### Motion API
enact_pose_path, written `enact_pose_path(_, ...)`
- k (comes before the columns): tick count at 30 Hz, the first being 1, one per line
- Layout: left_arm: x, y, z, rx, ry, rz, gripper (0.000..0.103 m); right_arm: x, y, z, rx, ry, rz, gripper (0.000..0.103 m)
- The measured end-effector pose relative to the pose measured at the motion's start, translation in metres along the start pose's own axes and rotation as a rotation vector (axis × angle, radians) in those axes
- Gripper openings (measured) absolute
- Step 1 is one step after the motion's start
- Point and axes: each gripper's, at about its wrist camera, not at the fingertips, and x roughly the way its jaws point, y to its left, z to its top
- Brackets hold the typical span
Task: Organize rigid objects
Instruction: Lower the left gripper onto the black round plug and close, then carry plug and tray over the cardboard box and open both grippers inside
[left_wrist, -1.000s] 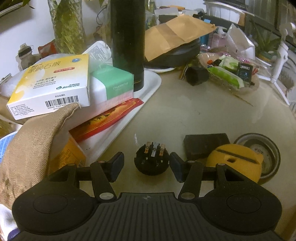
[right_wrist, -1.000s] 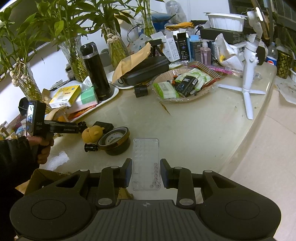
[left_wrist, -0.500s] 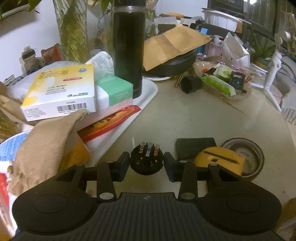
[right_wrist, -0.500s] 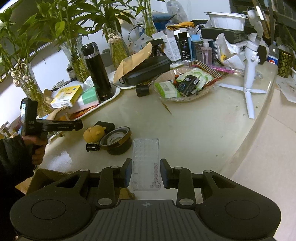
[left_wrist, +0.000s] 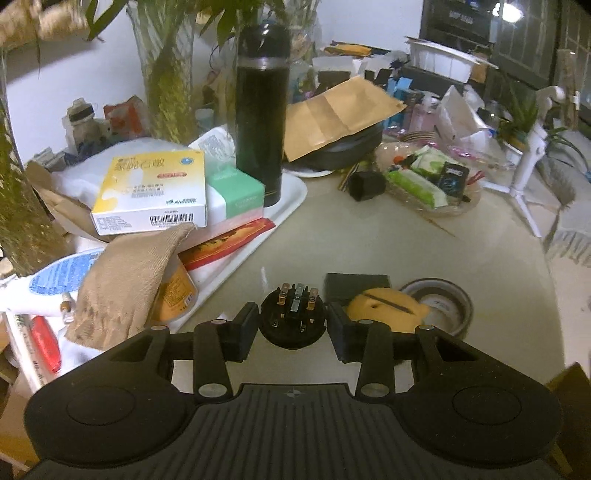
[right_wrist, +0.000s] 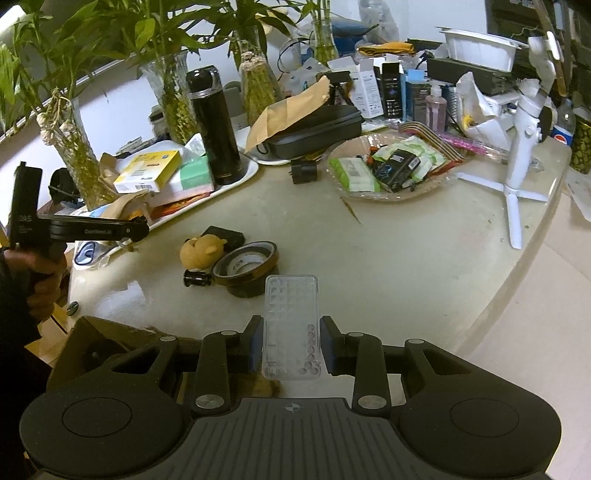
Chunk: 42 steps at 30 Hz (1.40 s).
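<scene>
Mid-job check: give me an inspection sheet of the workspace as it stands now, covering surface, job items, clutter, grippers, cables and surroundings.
Surface: pale glossy tabletop, bare in the middle.
Job's things: yellow plush figure, amber tape roll, flat black box and small black spool, grouped close together.
Clutter: white tray bearing tall black flask and cartons; clear dish of packets.
Grippers: left gripper jaws have just been closing, pads on round black pronged plug; right gripper shut on clear plastic grid case.
Cables: dark loop behind the glass vases only.
Surroundings: bamboo stems in those vases; white tripod stand.
</scene>
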Motion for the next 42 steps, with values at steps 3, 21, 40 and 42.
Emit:
enact_pose_path(3,-0.017,-0.006,-0.001,0.003,-0.017,-0.012,0.040,-0.004,0.008,0.001,-0.001,-0.001,0.014,0.035)
enact_pose_path(21,-0.097,-0.048,-0.029,0.082,-0.047,-0.082,0.040,-0.029,0.046,-0.003,-0.021,-0.002,0.102,0.035)
enact_pose_path(40,-0.127,-0.081,-0.085,0.175,0.053,-0.142,0.040,-0.041,0.067,-0.023,-0.059,0.038,0.155,0.035)
enact_pose_path(42,-0.126,-0.082,-0.090,0.174,0.075,-0.151,0.040,-0.043,0.067,-0.026,-0.059,0.041,0.154,0.035)
